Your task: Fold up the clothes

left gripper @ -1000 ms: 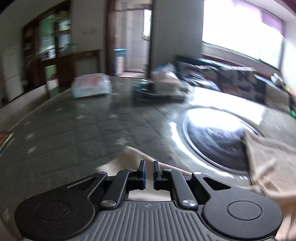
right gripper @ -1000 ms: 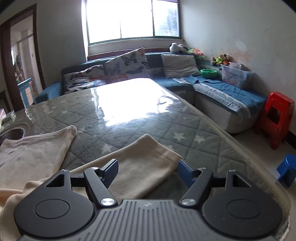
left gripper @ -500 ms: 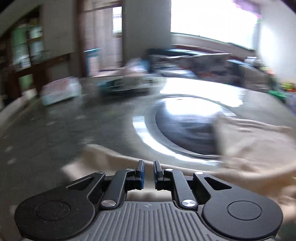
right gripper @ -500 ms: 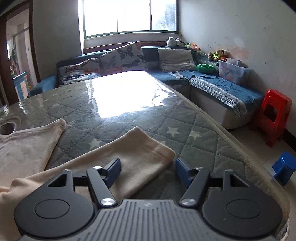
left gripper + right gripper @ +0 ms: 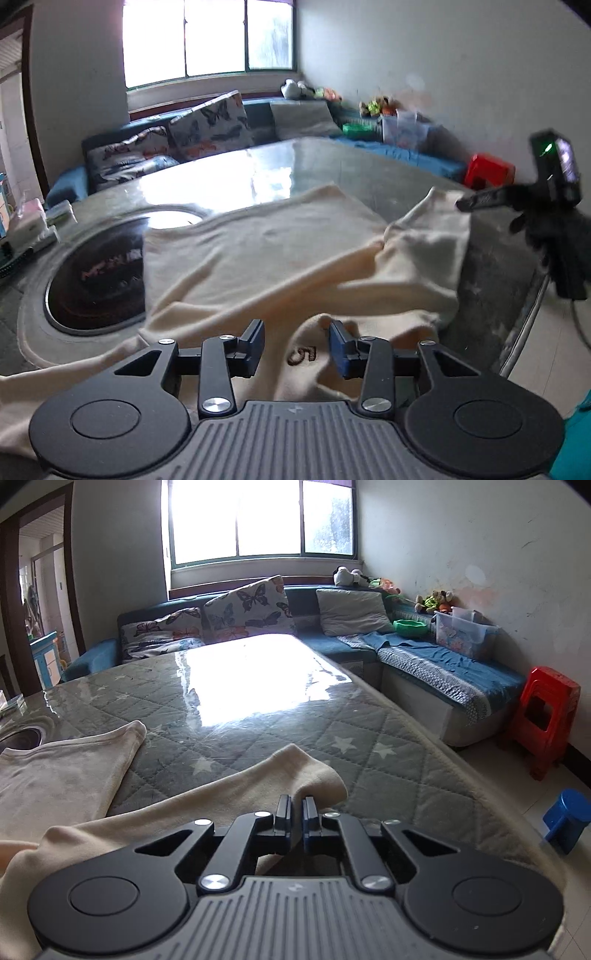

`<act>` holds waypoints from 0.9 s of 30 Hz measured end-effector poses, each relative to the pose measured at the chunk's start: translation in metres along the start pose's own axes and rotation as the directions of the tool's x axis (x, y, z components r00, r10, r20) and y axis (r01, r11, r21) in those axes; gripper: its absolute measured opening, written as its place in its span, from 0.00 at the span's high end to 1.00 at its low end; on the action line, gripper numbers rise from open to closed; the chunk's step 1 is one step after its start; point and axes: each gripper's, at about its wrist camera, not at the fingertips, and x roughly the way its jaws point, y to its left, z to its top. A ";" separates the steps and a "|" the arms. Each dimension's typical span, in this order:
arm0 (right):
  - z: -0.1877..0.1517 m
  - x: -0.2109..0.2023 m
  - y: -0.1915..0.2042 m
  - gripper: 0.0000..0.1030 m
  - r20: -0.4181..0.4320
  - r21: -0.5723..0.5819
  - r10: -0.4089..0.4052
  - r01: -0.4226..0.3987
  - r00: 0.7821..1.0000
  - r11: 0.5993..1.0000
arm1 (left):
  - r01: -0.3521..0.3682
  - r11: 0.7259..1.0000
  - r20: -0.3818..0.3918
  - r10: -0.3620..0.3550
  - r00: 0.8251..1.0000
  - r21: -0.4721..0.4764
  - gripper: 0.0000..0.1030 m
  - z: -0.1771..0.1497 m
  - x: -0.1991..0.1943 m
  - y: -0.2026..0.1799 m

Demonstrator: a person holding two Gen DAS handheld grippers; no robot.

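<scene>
- A cream garment (image 5: 280, 258) lies spread on the glass-topped table (image 5: 266, 709), reaching from the round inset hob (image 5: 96, 273) towards the table's right edge.
- The left gripper (image 5: 297, 345) hangs over the garment's near part. Its jaws have just been opening and stand apart, with cloth bearing an embroidered "5" (image 5: 302, 355) below the gap, not pinched.
- The right gripper (image 5: 296, 814) has just closed; its jaws are pressed together on the sleeve end (image 5: 303, 775) near the table's right edge.
- A red stool (image 5: 546, 720) and a blue stool (image 5: 567, 818) stand on the floor past that edge.
</scene>
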 end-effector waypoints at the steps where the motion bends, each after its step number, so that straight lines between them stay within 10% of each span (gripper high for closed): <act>1: -0.001 -0.003 -0.002 0.95 0.001 0.000 -0.003 0.003 1.000 1.000 | 0.005 1.000 -0.007 -0.005 1.000 0.008 0.74 -0.002 0.003 -0.001; 7: -0.010 -0.014 -0.012 0.95 -0.014 -0.015 -0.037 0.037 0.999 0.999 | 0.029 0.999 0.006 -0.029 1.000 0.043 0.90 -0.007 -0.003 -0.008; 21: -0.026 -0.035 -0.024 0.87 -0.056 -0.025 -0.118 0.116 0.991 0.993 | 0.183 0.970 -0.045 -0.178 0.983 0.157 0.90 -0.028 -0.031 -0.019; 27: -0.008 -0.055 -0.016 0.80 0.003 -0.082 -0.083 0.083 0.997 0.993 | 0.206 0.972 0.055 -0.213 0.976 0.114 0.85 -0.005 -0.043 0.000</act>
